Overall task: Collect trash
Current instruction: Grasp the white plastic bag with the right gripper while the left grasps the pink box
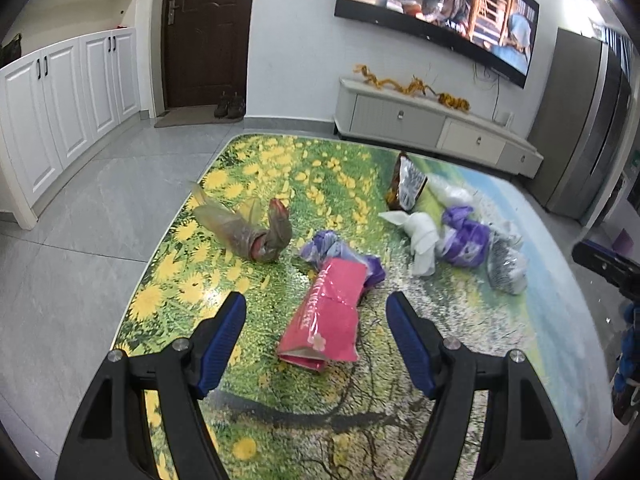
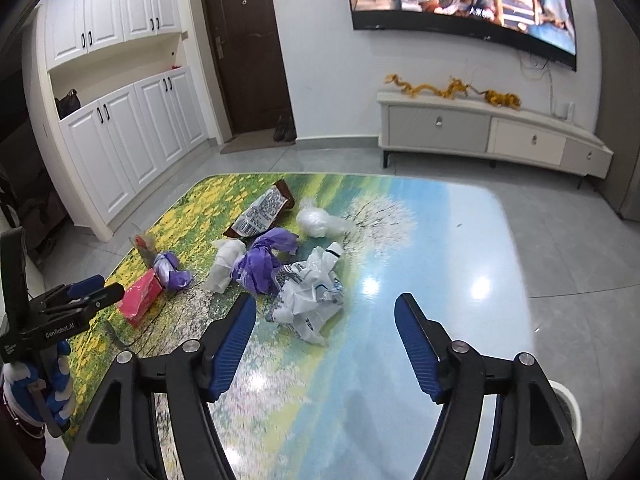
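Trash lies on a table with a flower-and-sky print [image 1: 280, 184]. My left gripper [image 1: 316, 312] is open and empty, its jaws either side of a pink packet [image 1: 332, 312], which lies just ahead on the table. Behind it are a purple bag [image 1: 340, 248], a crumpled olive bag [image 1: 248, 228], white paper [image 1: 424, 236] and a brown snack wrapper [image 1: 404, 184]. My right gripper [image 2: 326, 312] is open and empty, just short of a crumpled white printed bag [image 2: 308, 296]. A purple wad [image 2: 260, 264] and a clear bag [image 2: 320, 220] lie beyond. The left gripper also shows at the left edge of the right wrist view [image 2: 92, 292].
A white rim [image 2: 568, 400] of some container shows low right beside the table [image 2: 440, 280]. A TV cabinet [image 2: 480, 132] stands against the far wall under a television. White cupboards [image 2: 132, 136] and a dark door stand to the left, across a tiled floor.
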Available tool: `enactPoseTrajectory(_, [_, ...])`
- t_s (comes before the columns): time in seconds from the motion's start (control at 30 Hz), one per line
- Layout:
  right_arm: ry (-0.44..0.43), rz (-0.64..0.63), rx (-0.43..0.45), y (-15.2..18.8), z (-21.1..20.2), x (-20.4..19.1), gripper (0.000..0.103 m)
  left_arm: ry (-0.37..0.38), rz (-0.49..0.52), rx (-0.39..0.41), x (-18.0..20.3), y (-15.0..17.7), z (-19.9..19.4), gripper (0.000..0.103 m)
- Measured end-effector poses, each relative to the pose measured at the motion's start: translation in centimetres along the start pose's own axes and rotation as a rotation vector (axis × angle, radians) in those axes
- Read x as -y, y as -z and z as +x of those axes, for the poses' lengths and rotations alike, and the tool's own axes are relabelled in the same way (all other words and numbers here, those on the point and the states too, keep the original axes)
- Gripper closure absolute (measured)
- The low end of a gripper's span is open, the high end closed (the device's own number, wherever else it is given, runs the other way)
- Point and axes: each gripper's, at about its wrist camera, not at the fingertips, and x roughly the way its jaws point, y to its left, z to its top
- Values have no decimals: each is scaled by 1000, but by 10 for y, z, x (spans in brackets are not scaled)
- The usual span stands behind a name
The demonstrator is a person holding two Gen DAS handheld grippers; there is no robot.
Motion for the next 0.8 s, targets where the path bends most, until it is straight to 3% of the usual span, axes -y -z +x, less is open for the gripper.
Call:
enactPoseTrajectory(0.47, [-57,-18,-91,-12,83,-5,30,64,31,-95,4,-3,36,33])
enactPoseTrajectory(0.7, [-68,-22,-127,-9,102,-7,30,74,63,-115,13,-1,41,47])
enactPoseTrajectory(0.8, [-73,-14,-141,-4,104,-6,41,75,69,-119,15,1,40,54])
